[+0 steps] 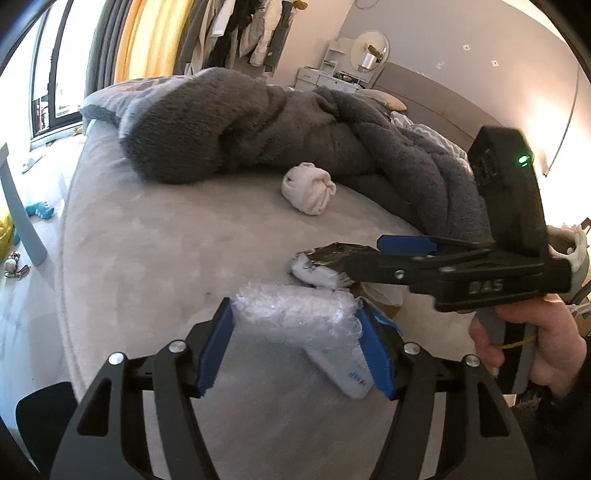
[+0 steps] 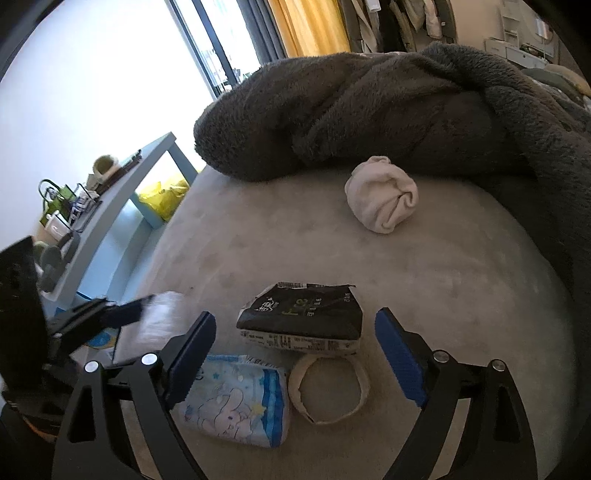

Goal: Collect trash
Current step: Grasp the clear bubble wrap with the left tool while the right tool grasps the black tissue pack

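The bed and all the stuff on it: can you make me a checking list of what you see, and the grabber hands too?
Surface: grey bed, flat where the things lie.
Job's things: bubble wrap between the left gripper fingers; black packet ahead of the right gripper; blue cartoon packet beside a cream headband.
Clutter: rolled white socks; dark fuzzy blanket heaped behind them.
Grippers: left closed around the bubble wrap; right open, jaws either side of the black packet, not touching it.
Cables: nothing seen.
Surroundings: blue table with small items, yellow bag under it, hanging clothes, window.
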Motion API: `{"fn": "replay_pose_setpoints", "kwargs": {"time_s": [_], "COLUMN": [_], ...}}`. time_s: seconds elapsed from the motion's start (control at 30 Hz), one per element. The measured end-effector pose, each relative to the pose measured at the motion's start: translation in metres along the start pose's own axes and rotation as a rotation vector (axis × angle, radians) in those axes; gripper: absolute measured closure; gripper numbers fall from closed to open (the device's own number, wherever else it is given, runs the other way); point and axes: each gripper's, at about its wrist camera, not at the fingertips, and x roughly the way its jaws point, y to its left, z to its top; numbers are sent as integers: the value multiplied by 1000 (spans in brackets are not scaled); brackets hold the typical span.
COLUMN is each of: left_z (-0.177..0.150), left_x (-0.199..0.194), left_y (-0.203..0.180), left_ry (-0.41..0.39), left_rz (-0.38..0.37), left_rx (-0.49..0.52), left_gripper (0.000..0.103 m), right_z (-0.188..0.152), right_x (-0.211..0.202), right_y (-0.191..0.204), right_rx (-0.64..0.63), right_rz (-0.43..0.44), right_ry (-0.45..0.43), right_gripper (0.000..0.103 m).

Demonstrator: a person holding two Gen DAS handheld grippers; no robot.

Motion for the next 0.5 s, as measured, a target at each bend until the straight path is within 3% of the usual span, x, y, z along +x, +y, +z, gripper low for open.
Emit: {"fn": "replay_pose_setpoints", "kwargs": {"time_s": [0.37,0.43,0.47,0.5], "left_z": [-6,-7,-7,-7], "left_x": [-27,-32,-34,-36], "left_y": [25,30,33,34], "left_ry": [-24,-30,-33,-37], "left_rz": [42,50,53,58], "left_rx": [-26,-32,-35,-39], "left_gripper": [35,35,35,35], "right_z": [3,3,3,4], "right_x": [25,28,30,32], "right_y": [12,13,13,14], "right_rx": [-31,-35,-37,-36], "right_rz": [-104,-134,-143,-150], "right_ry": [40,48,57,64], "right_gripper": [9,14,24,25]}}
